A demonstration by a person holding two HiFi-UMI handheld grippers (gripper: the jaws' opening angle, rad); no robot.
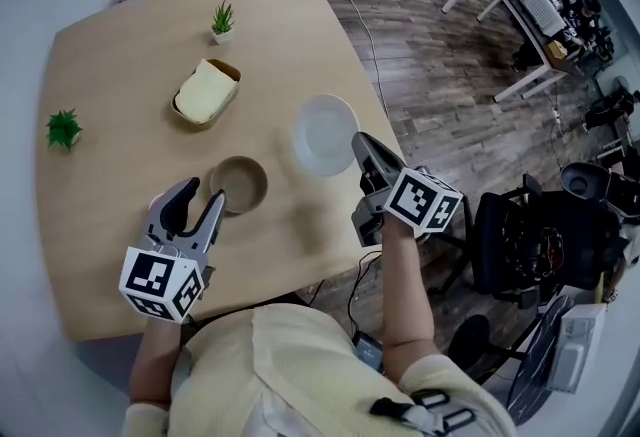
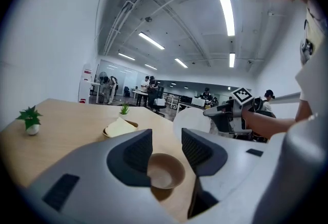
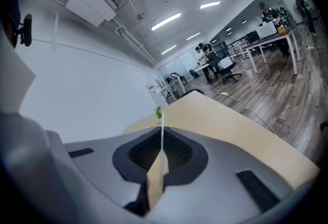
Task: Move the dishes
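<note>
Head view, white plate (image 1: 322,133): over the right side of the bench (image 1: 110,75); it seems to be lifted, with a soft shadow on the wood nearer to the person.
Head view, right hand-held gripper (image 1: 362,147): it holds the plate by the near right rim.
Head view, brown bowl (image 1: 240,183): it stands on the bench, just beyond the left hand-held gripper (image 1: 200,203).
Left gripper view, jaws: they stand apart and the bowl shows in the gap, a little farther on; the pads do not touch it.
Left gripper view, bowl handling: probably light and stiff with a thin wall; I would pinch the near rim, one pad inside and one outside.
Right gripper view, jaws: nearly closed, with the thin white plate edge clamped between the pads.
Right gripper view, plate handling: smooth and likely slippery, and fragile if it is ceramic; held by one edge it may tilt, so keep it level.
</note>
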